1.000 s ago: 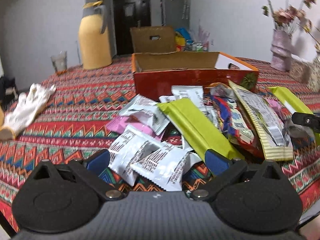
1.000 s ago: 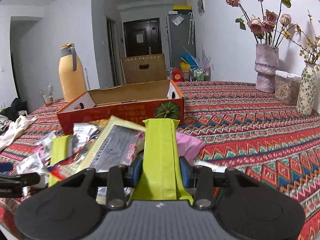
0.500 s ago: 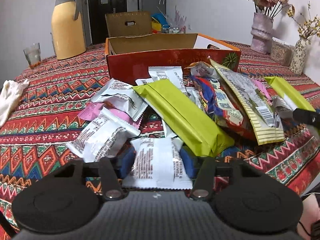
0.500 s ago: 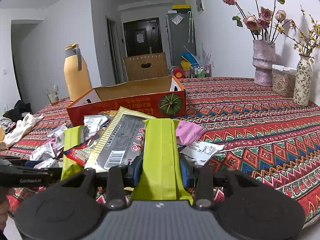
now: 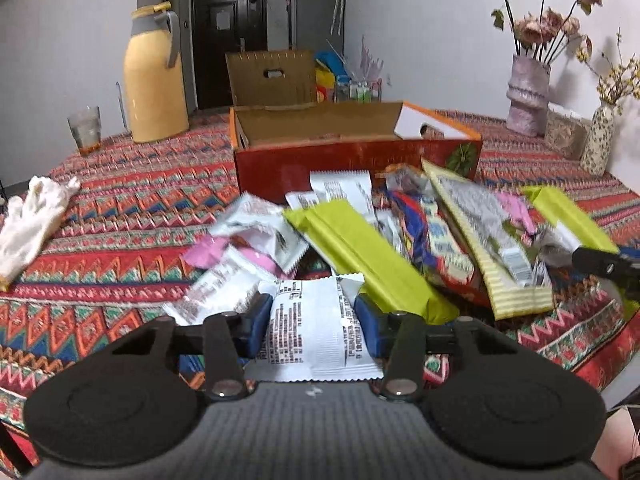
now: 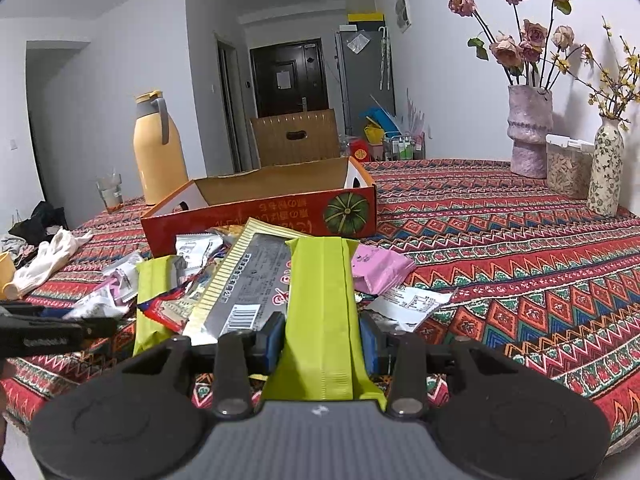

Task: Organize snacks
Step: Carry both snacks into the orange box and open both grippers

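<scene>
Patterned tablecloth, left gripper closing on white packet, right gripper clamping green packet

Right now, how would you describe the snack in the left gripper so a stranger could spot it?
Start at the red cardboard box and come toward the camera across the snack pile. At its near edge, the left gripper pinches a white packet, the one covered in dense black print.
</scene>
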Demonstrator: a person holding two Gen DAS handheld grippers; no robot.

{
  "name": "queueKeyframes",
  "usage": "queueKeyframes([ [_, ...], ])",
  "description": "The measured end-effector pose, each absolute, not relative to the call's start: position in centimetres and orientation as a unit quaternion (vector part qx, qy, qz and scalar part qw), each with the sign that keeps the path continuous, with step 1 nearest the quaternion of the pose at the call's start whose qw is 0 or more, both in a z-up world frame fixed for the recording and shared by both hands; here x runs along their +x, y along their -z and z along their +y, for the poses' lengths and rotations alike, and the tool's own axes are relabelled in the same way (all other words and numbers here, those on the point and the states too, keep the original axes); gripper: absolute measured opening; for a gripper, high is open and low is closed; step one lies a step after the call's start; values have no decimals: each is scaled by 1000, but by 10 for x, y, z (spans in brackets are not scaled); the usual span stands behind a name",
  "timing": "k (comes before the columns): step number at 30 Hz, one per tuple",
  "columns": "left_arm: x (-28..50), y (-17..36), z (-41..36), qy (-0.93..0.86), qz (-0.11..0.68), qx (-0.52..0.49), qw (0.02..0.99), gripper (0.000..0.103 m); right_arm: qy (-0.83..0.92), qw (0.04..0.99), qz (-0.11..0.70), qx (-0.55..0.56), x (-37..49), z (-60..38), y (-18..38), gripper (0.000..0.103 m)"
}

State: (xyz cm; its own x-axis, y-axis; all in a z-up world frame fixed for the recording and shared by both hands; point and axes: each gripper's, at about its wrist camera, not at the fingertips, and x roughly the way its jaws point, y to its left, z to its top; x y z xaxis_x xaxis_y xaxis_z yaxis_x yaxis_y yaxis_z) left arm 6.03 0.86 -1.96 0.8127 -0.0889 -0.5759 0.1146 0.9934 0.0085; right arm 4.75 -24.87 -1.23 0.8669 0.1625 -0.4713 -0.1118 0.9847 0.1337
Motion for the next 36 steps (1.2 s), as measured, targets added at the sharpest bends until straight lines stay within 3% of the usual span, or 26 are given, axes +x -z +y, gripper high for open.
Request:
queueKeyframes([
  [18,118,-32,-3,39,246,1,969,46,-80,972,218,33,118,-241,-19,38],
  [36,245,-65,-9,0,248,-18,969,46,-99,966,239,14,281,-217,-59,38],
])
